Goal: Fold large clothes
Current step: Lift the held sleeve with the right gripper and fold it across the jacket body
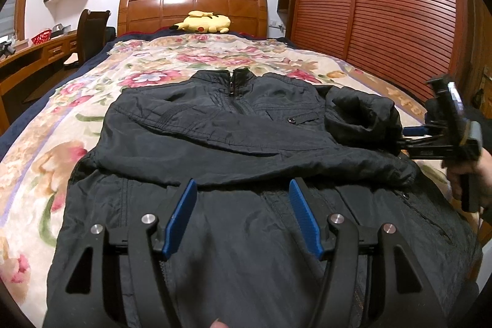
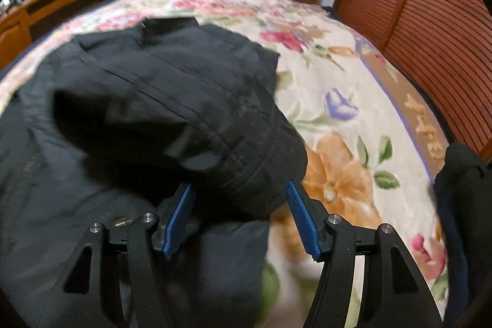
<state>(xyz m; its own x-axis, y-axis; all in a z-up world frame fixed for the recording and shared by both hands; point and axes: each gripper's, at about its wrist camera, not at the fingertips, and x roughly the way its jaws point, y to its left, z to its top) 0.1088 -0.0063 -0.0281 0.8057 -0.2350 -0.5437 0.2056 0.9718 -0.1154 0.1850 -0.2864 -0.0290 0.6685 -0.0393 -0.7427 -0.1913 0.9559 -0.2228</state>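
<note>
Black zip-front jacket lies face up on the floral bedspread, collar toward the headboard, hem toward the camera. One sleeve is laid across the chest; the other sleeve's cuff end sits bunched at the jacket's right shoulder. Left gripper hovers over the lower front panel, jaws apart, nothing between the blue pads. Right gripper has its jaws apart too; the bunched cuff end lies just ahead of and between the fingertips, but the pads do not press on it, so I read it as not gripped. The right-wrist view is blurred, and whether the cloth brushes a pad I cannot tell. Handling, as judged: thin, slick shell cloth, probably lightly padded, soft and limp with no stiffness of its own. It looks light, though large enough to drag and sag when lifted from one point. Sheen suggests it slides on itself, so stacked layers may shift. Best holds look like the stitched places: cuff band, hem edge, shoulder seam, collar, where the cloth is doubled and less likely to slip from the pads. Avoid pinching the zipper or the snap on the chest pocket. Yellow plush toy at the far end is well apart.
</note>
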